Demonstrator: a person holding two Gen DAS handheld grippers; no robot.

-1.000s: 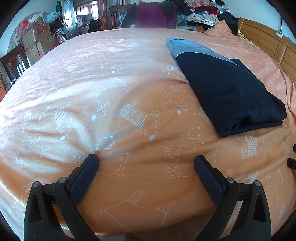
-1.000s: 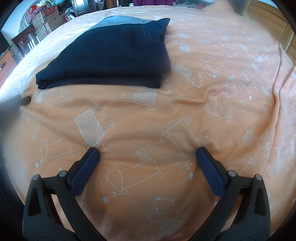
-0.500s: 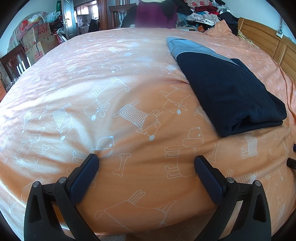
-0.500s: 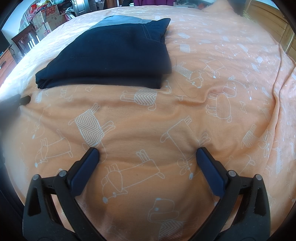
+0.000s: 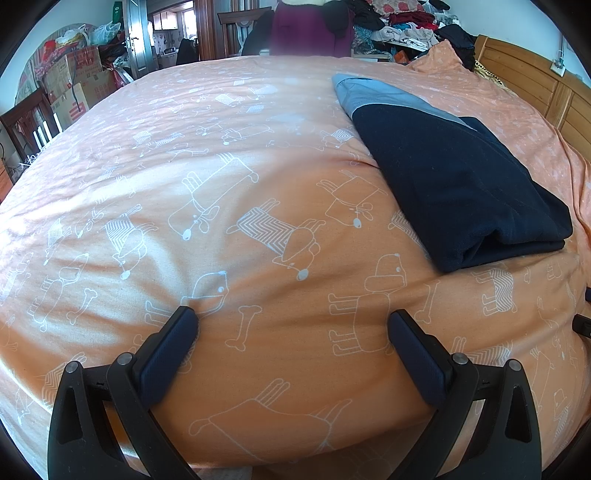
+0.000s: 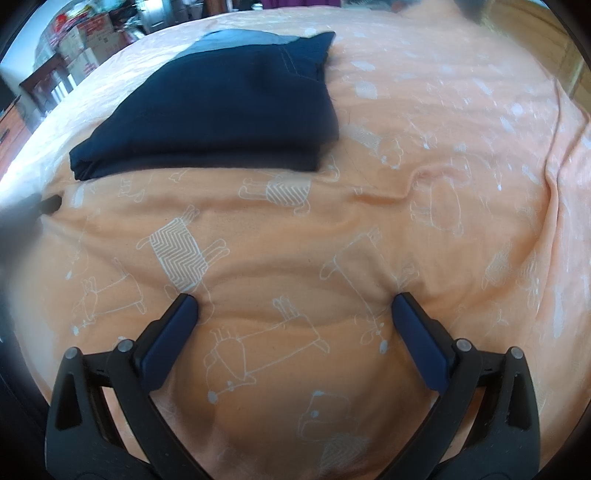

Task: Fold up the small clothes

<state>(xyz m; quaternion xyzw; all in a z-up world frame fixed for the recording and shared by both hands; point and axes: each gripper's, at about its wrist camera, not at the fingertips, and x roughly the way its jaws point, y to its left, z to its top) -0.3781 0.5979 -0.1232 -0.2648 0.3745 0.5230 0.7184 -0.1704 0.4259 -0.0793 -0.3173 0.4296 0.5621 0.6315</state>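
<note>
A folded dark navy garment (image 5: 458, 184) with a light blue part at its far end lies flat on the orange bedspread (image 5: 221, 147), to the right of the left wrist view. The right wrist view has the same folded garment (image 6: 221, 110) at its upper left. My left gripper (image 5: 291, 321) is open, its fingertips resting on bare bedspread well short of the garment. Equally open, my right gripper (image 6: 295, 306) presses its tips into the bedspread (image 6: 443, 166) with nothing between them. A dark tip of the left gripper (image 6: 50, 203) shows at the left edge.
A wooden headboard (image 5: 524, 74) runs along the right side of the bed. Piled clothes (image 5: 399, 26) and a purple chair (image 5: 306, 29) stand beyond the far edge. Cardboard boxes (image 5: 74, 85) and a dark wooden chair (image 5: 29, 122) are at the far left.
The right wrist view has shifted a little and blurred slightly, so the garment sits marginally higher. The left gripper and the garment have stayed put.
</note>
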